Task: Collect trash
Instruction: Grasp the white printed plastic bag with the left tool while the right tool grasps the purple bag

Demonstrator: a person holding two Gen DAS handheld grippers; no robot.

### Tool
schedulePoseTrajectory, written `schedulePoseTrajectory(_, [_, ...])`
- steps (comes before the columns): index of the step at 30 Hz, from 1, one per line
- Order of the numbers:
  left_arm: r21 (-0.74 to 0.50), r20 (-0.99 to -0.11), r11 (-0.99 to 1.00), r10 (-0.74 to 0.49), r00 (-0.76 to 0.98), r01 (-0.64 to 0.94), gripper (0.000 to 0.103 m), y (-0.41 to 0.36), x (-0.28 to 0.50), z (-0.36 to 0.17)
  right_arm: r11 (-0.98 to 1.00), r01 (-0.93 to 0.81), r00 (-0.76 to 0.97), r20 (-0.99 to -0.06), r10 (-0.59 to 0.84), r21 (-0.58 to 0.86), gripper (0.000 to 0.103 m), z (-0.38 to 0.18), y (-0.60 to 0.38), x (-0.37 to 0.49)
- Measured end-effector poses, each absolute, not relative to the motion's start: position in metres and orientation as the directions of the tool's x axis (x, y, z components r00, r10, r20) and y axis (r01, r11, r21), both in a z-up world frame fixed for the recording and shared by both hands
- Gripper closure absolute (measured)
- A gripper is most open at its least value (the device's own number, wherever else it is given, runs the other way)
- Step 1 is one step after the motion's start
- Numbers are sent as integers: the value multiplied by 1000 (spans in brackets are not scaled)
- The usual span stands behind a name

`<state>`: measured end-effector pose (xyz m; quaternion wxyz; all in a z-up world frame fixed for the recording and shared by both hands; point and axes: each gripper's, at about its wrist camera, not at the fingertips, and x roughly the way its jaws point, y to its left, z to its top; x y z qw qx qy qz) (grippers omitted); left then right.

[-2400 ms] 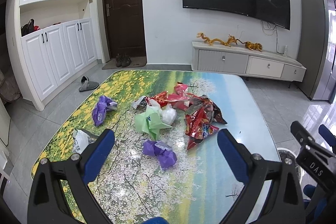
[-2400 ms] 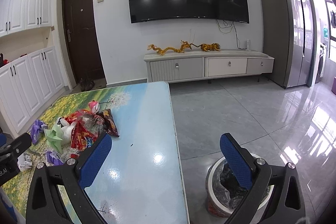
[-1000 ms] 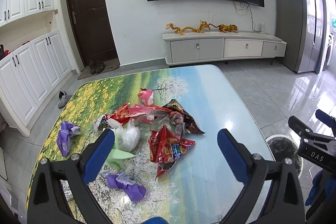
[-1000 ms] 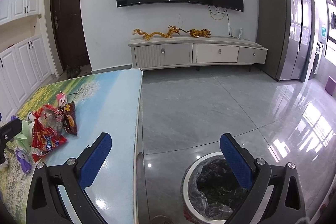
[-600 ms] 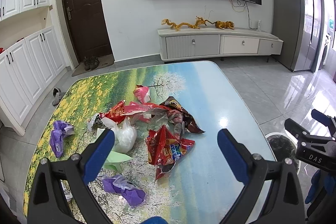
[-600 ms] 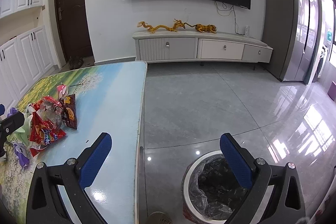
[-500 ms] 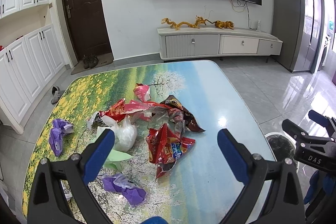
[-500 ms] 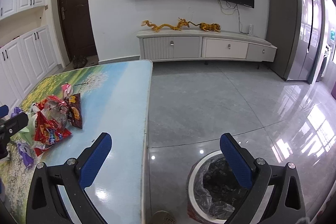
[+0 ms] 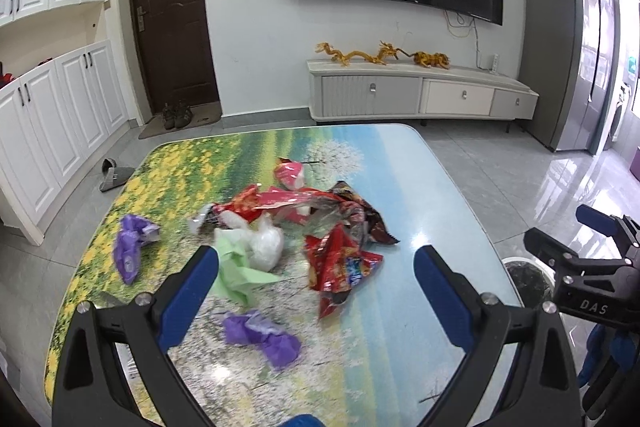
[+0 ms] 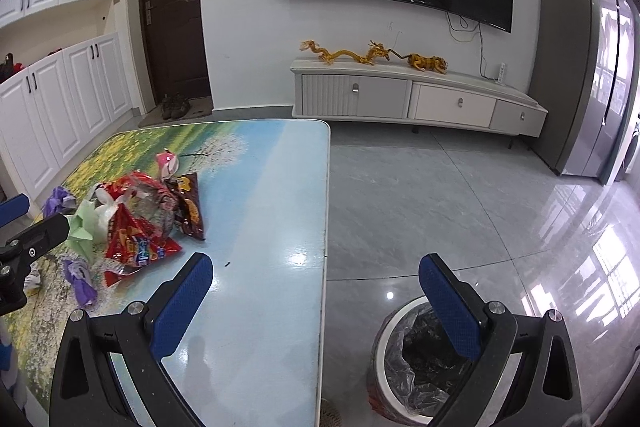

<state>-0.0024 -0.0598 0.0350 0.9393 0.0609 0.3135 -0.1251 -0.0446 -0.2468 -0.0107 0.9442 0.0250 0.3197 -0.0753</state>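
Observation:
Trash lies in a heap on the printed table (image 9: 420, 195): red snack wrappers (image 9: 340, 263), a white plastic bag (image 9: 266, 245), green paper (image 9: 236, 267), a purple wrapper (image 9: 264, 337) near me and another purple wrapper (image 9: 130, 249) at the left. My left gripper (image 9: 316, 267) hangs open above the table's near side, nothing between its fingers. My right gripper (image 10: 316, 277) is open too, straddling the table's right edge (image 10: 325, 227). A white bin with a black liner (image 10: 416, 355) stands on the floor below it. The same red wrappers (image 10: 136, 235) show at the left.
A grey tiled floor (image 10: 460, 195) spreads to the right of the table. A low TV cabinet (image 9: 420, 99) stands by the far wall, white cupboards (image 9: 60, 107) along the left, a tall grey fridge (image 10: 580, 67) at the right. A slipper (image 9: 114, 177) lies on the floor.
Both views have swung slightly left over the last half second. The trash heap sits a little nearer the middle of the right wrist view. Both grippers stay open and empty.

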Motion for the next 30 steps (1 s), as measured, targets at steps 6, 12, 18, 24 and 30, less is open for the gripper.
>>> schedulePoseTrajectory(6, [33, -607, 984, -118, 786, 174, 4, -14, -4, 37, 996, 94, 796, -601, -76, -1, 4, -4, -231, -51])
schedulePoseTrajectory(12, [44, -653, 999, 38, 756, -12, 4, 62, 4, 20, 999, 34, 787, -617, -3, 39, 15, -7, -222, -45])
schedulePoseTrajectory(18, [35, -712, 987, 134, 689, -155, 5, 125, 12, -1, 989, -80, 746, -650, 144, 127, 25, -21, -202, -24])
schedulePoseTrajectory(24, [15, -746, 983, 133, 653, -184, 5, 142, 23, -18, 960, -226, 692, -666, 278, 166, 25, -31, -161, 3])
schedulePoseTrajectory(30, [-5, -774, 983, 112, 623, -183, 9, 145, 30, -37, 930, -325, 660, -662, 354, 173, 25, -37, -131, 31])
